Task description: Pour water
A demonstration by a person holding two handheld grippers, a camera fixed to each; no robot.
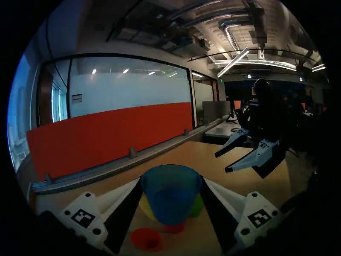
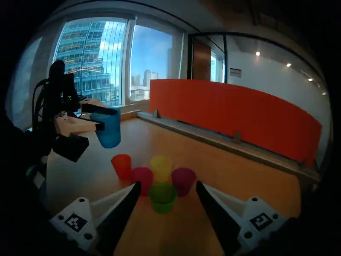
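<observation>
A translucent blue cup [image 1: 170, 194] is clamped between my left gripper's [image 1: 170, 183] fingers, held upright above the wooden table [image 1: 260, 183]. In the right gripper view that blue cup [image 2: 106, 127] hangs at the left, above and beside a cluster of cups. The cluster holds an orange cup [image 2: 122, 165], a pink cup [image 2: 142, 178], a yellow cup [image 2: 161, 166], a magenta cup [image 2: 183, 180] and a green cup [image 2: 162, 196]. My right gripper [image 2: 167, 184] is open, with the green cup on the table just ahead of its fingertips. In the left gripper view the right gripper [image 1: 221, 163] hovers open beyond the blue cup.
An orange partition [image 2: 238, 111] with a grey rail runs along the table's far edge. Large windows [image 2: 102, 59] stand behind the left gripper. An orange cup [image 1: 146, 239] sits below the blue cup. Desks and a dark chair [image 1: 264, 106] lie beyond the table.
</observation>
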